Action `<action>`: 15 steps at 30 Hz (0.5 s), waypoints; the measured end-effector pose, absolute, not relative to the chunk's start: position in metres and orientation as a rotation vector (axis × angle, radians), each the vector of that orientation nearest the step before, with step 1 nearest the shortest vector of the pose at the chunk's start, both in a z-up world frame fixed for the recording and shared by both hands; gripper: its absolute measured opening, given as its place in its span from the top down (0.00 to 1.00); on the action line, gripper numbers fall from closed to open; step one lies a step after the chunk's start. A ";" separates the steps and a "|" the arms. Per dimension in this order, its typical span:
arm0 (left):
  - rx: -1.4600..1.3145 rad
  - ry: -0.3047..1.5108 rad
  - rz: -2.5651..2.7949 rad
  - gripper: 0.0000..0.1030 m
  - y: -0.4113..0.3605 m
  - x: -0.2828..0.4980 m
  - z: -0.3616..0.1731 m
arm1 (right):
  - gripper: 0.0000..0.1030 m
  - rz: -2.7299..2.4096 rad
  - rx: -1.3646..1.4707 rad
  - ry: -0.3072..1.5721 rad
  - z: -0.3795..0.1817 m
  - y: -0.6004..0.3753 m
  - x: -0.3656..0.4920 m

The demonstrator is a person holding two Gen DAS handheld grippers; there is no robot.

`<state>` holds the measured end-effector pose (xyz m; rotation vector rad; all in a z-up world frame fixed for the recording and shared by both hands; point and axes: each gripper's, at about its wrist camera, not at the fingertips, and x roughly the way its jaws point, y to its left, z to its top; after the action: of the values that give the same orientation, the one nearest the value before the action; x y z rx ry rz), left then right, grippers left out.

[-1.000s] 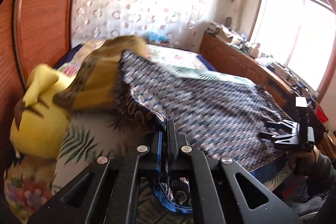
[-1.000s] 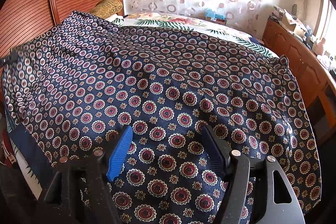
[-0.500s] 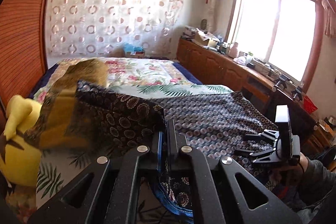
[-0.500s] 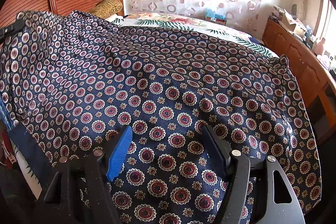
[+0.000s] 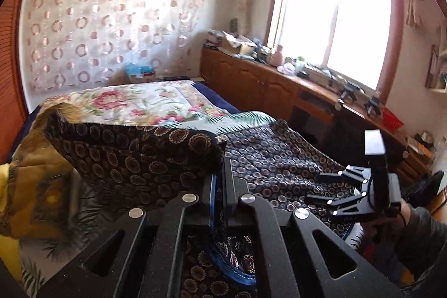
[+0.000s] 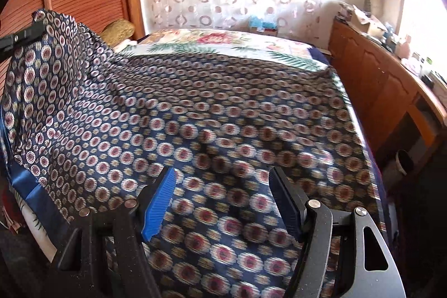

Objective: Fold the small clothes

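Left wrist view, left to right: yellow plush toy at 9 o'clock edge; ochre patterned cushion beside it on floral bedspread. Left gripper at 6 o'clock, jaws pressed together, pinching navy medallion-print cloth; pinched corner raised off bed, draped toward 10 o'clock, blue hem hanging beneath fingers. Remainder of cloth spread flat toward 3 o'clock. Right gripper at 4 o'clock, over near edge of cloth. Right wrist view: lifted corner at 10 o'clock, clamped by left gripper; cloth covering bed centre. Right gripper at 6 o'clock, fingers spread, gripping nothing, cloth directly beneath, contact not discernible. Wooden cabinet at 3 o'clock.
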<state>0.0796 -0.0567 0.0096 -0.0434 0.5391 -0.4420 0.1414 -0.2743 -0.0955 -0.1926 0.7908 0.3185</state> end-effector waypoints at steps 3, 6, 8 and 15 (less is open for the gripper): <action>-0.029 0.582 -0.462 0.96 -0.068 0.089 0.000 | 0.31 0.307 -0.180 0.795 -0.096 -0.282 0.139; -0.023 0.634 -0.498 0.90 -0.074 0.094 -0.007 | 0.31 0.305 -0.181 0.797 -0.096 -0.284 0.136; -0.018 0.635 -0.494 0.72 -0.075 0.090 -0.007 | 0.31 0.309 -0.180 0.795 -0.095 -0.283 0.135; -0.018 0.596 -0.429 0.51 -0.051 0.078 0.001 | 0.31 0.350 -0.175 0.786 -0.091 -0.272 0.143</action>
<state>0.0776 -0.0509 0.0012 -0.0176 0.5958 -0.4291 0.1434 -0.2719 -0.0913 -0.1750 0.7860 0.3497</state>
